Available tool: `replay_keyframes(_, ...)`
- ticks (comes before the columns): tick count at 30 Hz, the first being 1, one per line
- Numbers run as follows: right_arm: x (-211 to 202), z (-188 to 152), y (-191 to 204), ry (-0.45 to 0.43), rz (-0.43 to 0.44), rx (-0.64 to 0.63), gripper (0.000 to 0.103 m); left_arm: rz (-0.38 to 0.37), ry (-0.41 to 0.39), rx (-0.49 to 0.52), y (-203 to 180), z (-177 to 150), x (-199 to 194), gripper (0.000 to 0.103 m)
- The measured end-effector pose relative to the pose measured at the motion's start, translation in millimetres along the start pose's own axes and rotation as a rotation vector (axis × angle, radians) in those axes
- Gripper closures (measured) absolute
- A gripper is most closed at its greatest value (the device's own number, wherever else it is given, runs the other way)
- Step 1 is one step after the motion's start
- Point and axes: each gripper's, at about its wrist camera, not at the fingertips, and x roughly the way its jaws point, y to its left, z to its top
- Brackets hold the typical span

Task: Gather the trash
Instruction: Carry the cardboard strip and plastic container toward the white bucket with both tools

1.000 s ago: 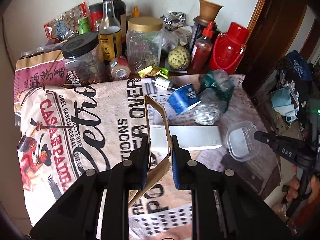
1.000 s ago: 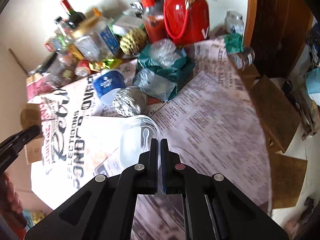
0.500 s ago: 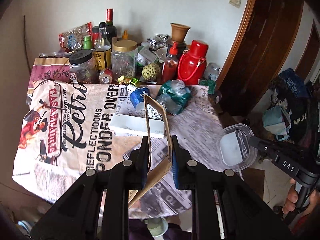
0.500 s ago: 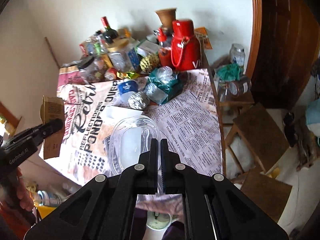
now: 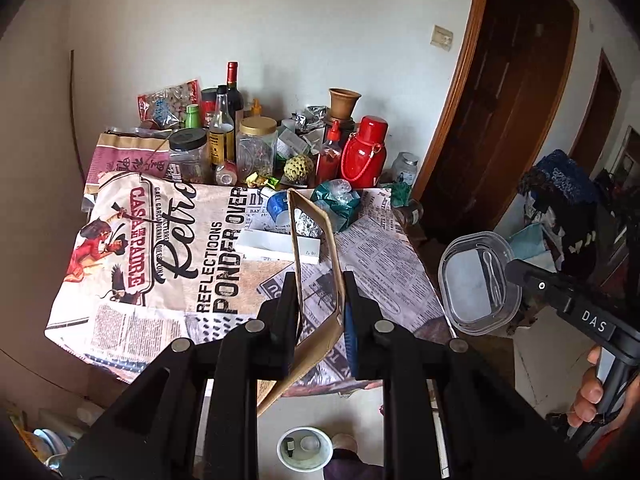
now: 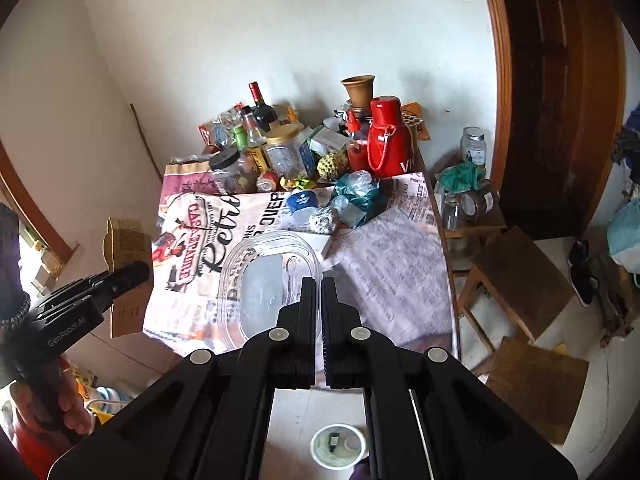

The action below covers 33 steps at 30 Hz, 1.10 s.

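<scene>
My left gripper (image 5: 319, 280) is shut on a flattened brown cardboard box (image 5: 316, 240) and holds it in the air in front of the table; the box also shows in the right wrist view (image 6: 126, 248). My right gripper (image 6: 318, 280) is shut on the rim of a clear plastic container (image 6: 268, 284), which also shows in the left wrist view (image 5: 478, 282), held off the table's right side. A white bin (image 5: 305, 454) with a little trash in it stands on the floor below both grippers; the right wrist view shows the bin (image 6: 338, 446) too.
The table (image 5: 380, 248) carries a white flat box (image 5: 276, 244), a foil ball (image 5: 306, 226), a blue cup (image 5: 278, 204), a green wrapper bundle (image 5: 340, 200), and jars, bottles and a red flask (image 5: 366, 152) at the back. Wooden stools (image 6: 516, 280) stand to the right.
Both grippers have pulled back and up from the table with their loads. The table now looks smaller and farther, and the floor bin has come into view below.
</scene>
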Motion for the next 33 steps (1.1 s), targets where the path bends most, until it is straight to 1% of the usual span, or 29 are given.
replay_keyframes(3, -15.8, -21.9, 21.4, -0.017, -0.023, 0.007, 0.101, -0.007, -0.020, 0.020, 12.5, -20.7, -28.4, 0.084)
replay_keyframes(9, -43.7, -73.8, 67.1, -0.033, -0.065, 0.038, 0.101, -0.047, -0.004, 0.034, 41.9, -67.7, -79.8, 0.084)
replay_keyframes(14, -58.0, -113.7, 98.4, -0.003, -0.085, 0.053, 0.101, -0.065, 0.012, 0.064, 58.2, -104.2, -116.1, 0.084)
replay_keyframes(20, -74.0, -146.7, 116.9, 0.036, -0.104, 0.054, 0.101, -0.078, 0.063, 0.072, 66.4, -139.4, -137.8, 0.084)
replay_keyframes(23, -74.9, -159.9, 119.4, 0.067, -0.112, 0.048, 0.101, -0.086, 0.088, 0.070, 66.3, -154.1, -139.0, 0.084)
replay_keyframes(26, -69.4, -171.7, 116.5, 0.108, -0.117, 0.038, 0.101, -0.088, 0.126, 0.054, 64.4, -169.2, -131.6, 0.084)
replay_keyframes(29, -57.6, -181.7, 106.7, 0.158, -0.104, 0.043, 0.101, -0.086, 0.174, 0.035, 60.3, -184.0, -118.2, 0.084)
replay_keyframes(33, -37.1, -191.3, 93.2, 0.213, -0.093, 0.022, 0.101, -0.073, 0.257, 0.000, 52.1, -205.1, -92.1, 0.084)
